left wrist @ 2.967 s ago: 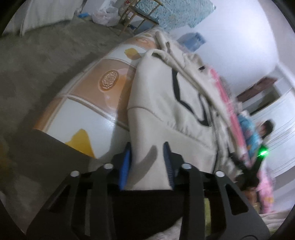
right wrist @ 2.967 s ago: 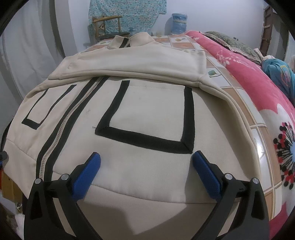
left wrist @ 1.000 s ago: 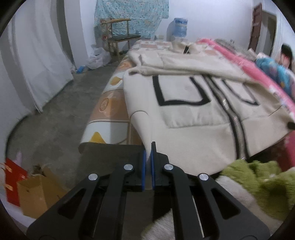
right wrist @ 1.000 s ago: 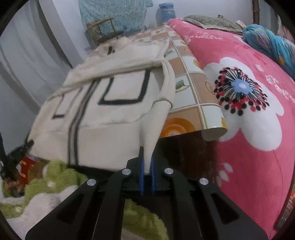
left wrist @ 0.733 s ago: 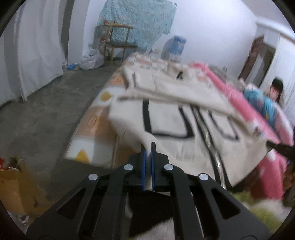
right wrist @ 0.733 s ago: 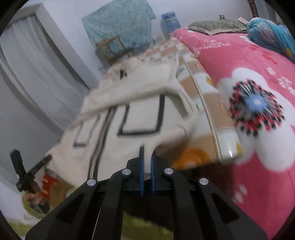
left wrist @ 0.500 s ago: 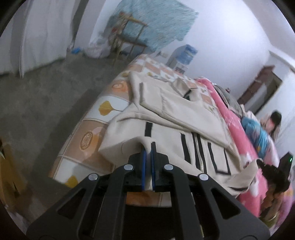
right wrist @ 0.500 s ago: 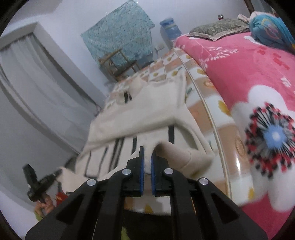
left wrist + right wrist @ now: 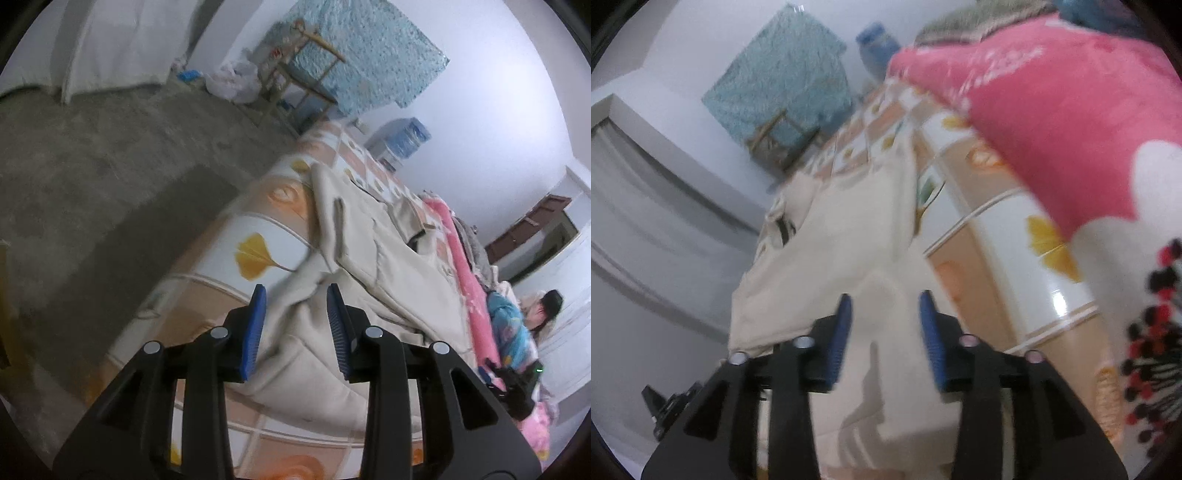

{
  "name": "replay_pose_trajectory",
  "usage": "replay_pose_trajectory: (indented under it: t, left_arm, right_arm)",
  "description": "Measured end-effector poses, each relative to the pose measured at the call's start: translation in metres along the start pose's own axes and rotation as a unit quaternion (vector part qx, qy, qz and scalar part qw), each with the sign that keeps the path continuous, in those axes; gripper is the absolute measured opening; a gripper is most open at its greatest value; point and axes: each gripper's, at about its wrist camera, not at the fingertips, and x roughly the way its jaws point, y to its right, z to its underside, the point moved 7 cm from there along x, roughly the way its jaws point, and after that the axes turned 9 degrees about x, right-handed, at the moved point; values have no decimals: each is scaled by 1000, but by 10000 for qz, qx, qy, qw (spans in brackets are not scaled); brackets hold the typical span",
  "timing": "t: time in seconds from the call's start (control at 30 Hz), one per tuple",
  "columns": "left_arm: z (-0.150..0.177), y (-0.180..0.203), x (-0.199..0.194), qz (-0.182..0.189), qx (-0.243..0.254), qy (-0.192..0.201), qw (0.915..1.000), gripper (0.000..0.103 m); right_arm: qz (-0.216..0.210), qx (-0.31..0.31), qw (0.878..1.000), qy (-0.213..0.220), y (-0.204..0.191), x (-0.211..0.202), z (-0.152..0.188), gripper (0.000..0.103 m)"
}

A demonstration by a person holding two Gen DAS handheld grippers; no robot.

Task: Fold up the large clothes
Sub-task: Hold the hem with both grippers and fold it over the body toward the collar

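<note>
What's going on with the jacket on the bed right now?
A person is folding a cream zip jacket on the tiled bed sheet with two handheld claws. The bottom half lies folded over the top. Both the left claw and right claw have just been opening; the cloth lies between their pads, released.

No readable text in either view.
The jacket [image 9: 388,269], the tiled sheet [image 9: 258,236], the pink blanket [image 9: 1052,122] and the water jug [image 9: 402,136] carry patterns or plain surfaces only — no letters, numbers, brands or signs can be made out, and both views are blurred.
</note>
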Motion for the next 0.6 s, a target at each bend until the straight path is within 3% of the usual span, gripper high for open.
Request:
replay_pose_trajectory:
  t: [0.1, 0.2, 0.3, 0.4, 0.5, 0.6]
  left_arm:
    - [4, 23, -12, 76, 559, 134, 9983, 33]
    - [21, 63, -2, 390, 1121, -188, 9928, 36]
    - [44, 111, 23, 637, 1733, -604, 9809, 38]
    - [63, 150, 50, 841, 2191, -798, 9688, 38]
    - [78, 176, 73, 969, 2470, -974, 9592, 38]
    - [95, 184, 88, 764, 2732, -1148, 9520, 35]
  right_arm:
    - [61, -362, 9986, 377, -6, -24, 2, 46]
    - [130, -1017, 9946, 186, -28, -30, 19, 47]
    - [481, -2024, 9773, -411, -57, -8, 57, 49]
    - [1127, -2777, 9529, -473, -67, 18, 77, 49]
    - [1495, -2961, 9416, -584, -65, 39, 80, 49]
    - [1719, -2899, 9385, -749, -53, 50, 81, 30]
